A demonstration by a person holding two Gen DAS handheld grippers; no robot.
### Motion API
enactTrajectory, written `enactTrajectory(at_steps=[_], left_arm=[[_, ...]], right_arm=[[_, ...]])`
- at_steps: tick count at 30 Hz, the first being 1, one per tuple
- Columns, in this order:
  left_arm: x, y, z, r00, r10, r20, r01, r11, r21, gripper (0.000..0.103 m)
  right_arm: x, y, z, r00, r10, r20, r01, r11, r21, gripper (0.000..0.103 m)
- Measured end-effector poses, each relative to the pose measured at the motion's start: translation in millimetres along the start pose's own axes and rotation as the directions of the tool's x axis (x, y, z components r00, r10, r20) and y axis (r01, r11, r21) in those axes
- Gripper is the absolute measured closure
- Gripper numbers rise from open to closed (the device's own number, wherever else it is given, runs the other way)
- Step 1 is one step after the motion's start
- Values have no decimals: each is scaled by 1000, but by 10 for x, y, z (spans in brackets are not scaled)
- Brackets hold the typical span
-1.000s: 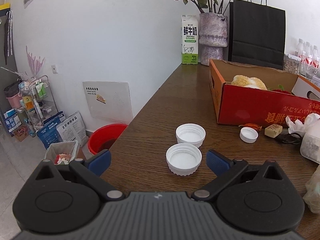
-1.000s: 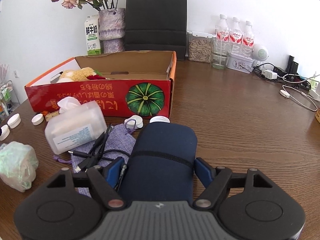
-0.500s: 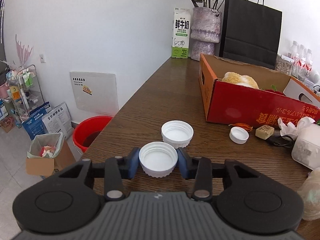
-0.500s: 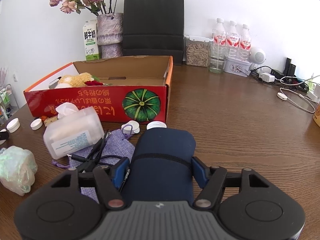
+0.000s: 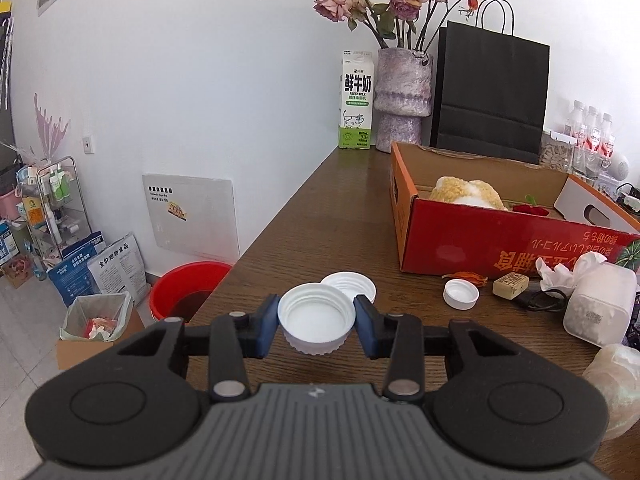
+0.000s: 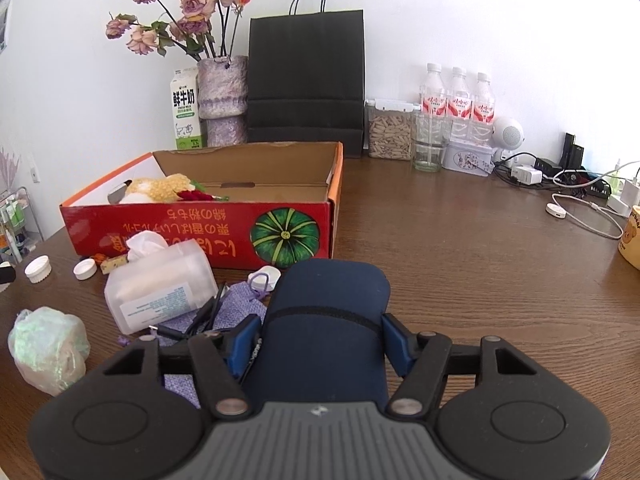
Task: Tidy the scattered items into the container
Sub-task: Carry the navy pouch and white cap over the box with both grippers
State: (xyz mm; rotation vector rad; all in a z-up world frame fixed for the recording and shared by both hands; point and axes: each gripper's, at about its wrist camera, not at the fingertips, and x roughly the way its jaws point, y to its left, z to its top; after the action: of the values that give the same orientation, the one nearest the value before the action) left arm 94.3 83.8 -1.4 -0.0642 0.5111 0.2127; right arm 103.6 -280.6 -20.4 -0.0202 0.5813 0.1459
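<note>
Our left gripper (image 5: 316,322) pinches a white cap (image 5: 316,320); our right gripper (image 6: 320,340) clamps a navy roll (image 6: 326,320); tissues (image 6: 160,286) crowd the red box (image 6: 192,232).

I work at a home's wooden table (image 6: 460,248): dried roses in a vase (image 6: 222,98), milk carton (image 5: 357,106), pet-food bags (image 5: 116,268).

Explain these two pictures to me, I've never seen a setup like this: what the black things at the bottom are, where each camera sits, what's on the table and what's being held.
No robot arm here: a person holds a two-finger tool in each hand, each with a camera looking along its fingers. The left gripper pinches a white jar lid; another lid lies just behind it. The right gripper clamps a dark blue pouch. On the wooden table sit a red cardboard box, a tissue pack, cables and a purple cloth bag.
</note>
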Motion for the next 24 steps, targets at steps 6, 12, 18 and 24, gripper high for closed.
enactTrajectory(at_steps=[6,12,18,24], left_arm=[[-117,-90,139,998,-40,57,41,999,-3,62],[-150,-335,421,985,-105,137,102,994,31,62],[-51,-676,826,960,-174,218,168,985,45,62],[202,-1062,1198,945,-220,241,216,975,43,62]], right_arm=[[-123,12,89,998,13,58,-13,1000,-1,40],[-217,79,342,989,37,146,-36,999,-10,40],[-136,223,750,969,65,239,-60,998,-26,40],[89,379,1193,949,102,297,-98,995,-28,40]])
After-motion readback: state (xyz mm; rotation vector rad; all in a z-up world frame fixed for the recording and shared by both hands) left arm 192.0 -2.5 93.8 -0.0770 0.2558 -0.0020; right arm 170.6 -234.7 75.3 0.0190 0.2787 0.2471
